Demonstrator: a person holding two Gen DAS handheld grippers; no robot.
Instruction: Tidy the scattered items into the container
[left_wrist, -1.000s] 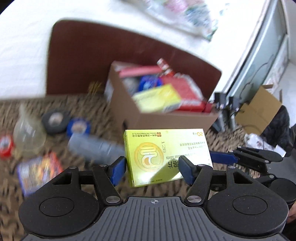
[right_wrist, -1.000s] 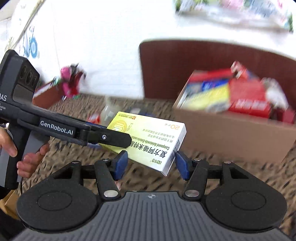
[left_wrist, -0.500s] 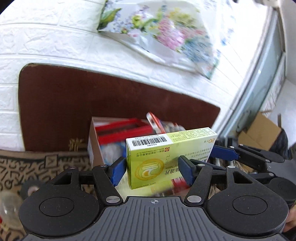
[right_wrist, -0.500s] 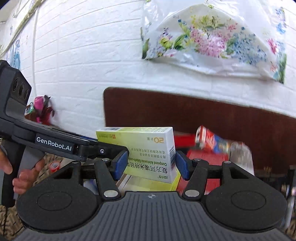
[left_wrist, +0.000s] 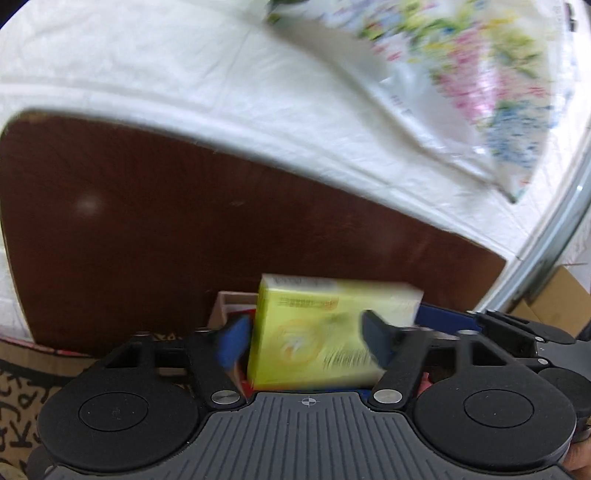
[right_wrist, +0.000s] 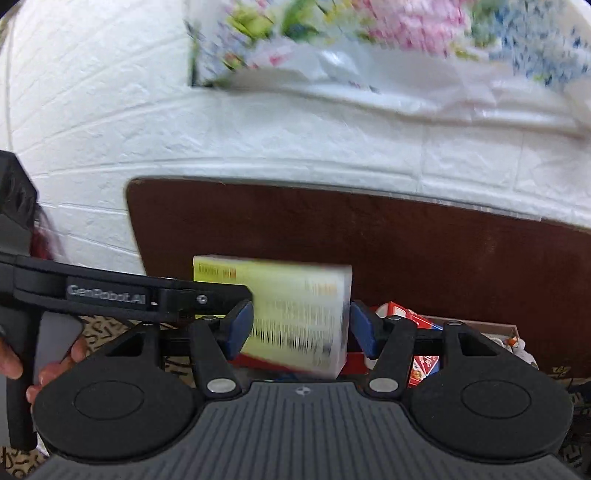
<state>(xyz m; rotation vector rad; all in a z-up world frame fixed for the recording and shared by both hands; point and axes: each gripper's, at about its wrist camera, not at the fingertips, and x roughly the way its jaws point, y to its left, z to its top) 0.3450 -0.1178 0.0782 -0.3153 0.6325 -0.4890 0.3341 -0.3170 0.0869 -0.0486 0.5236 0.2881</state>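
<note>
A yellow-green medicine box (left_wrist: 325, 325) sits between the blue pads of my left gripper (left_wrist: 306, 341), and the same box (right_wrist: 295, 314) sits between the pads of my right gripper (right_wrist: 301, 326). Both grippers are shut on it from opposite sides and hold it in the air. Below and behind it is the open cardboard box (left_wrist: 225, 302), of which only a rim corner and red packets show; in the right wrist view its rim (right_wrist: 476, 325) and red packets (right_wrist: 421, 365) are at lower right. The frames are blurred.
A dark brown board (left_wrist: 184, 229) stands against the white brick wall (right_wrist: 258, 136) behind the cardboard box. A flowered plastic sheet (right_wrist: 369, 44) hangs above. A patterned rug (left_wrist: 18, 406) lies at lower left. Another cardboard carton (left_wrist: 554, 299) is at far right.
Both grippers have carried the medicine box up from above the rug and forward over the cardboard box. The view has tilted upward and the scattered items on the rug have left the view.
</note>
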